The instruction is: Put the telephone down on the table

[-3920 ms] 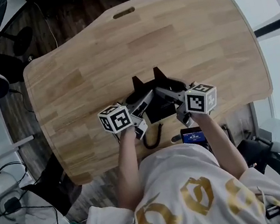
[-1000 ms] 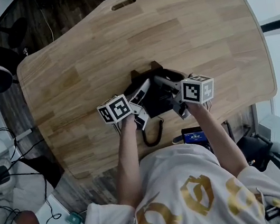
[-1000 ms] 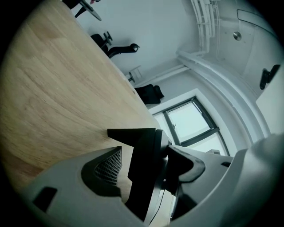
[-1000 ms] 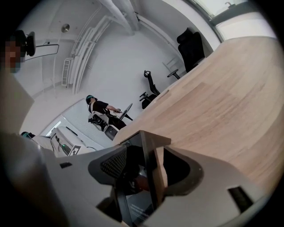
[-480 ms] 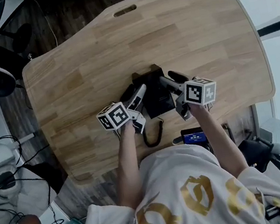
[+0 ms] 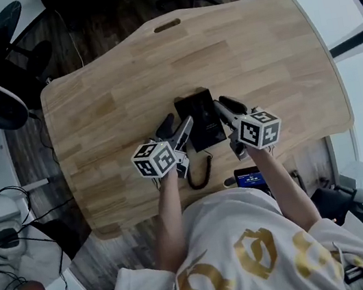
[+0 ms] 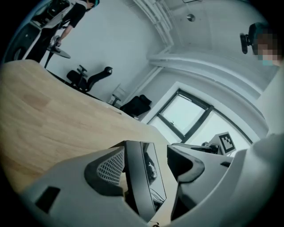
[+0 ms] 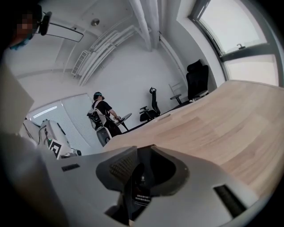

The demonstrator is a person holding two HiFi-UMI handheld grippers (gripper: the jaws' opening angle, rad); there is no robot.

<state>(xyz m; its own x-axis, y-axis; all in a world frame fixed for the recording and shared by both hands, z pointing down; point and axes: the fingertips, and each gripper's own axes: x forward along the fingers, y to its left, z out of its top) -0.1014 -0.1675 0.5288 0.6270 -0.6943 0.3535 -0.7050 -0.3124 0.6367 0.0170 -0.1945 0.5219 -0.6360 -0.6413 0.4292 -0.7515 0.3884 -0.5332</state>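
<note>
In left gripper view, tongs (image 7: 149, 153) gape rnd phone (image 7: 136, 177).

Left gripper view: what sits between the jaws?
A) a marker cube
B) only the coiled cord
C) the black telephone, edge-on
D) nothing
C: the telephone stands edge-on inside the left gripper, against the jaw at the view's left, with a clear gap to the other jaw.
</note>
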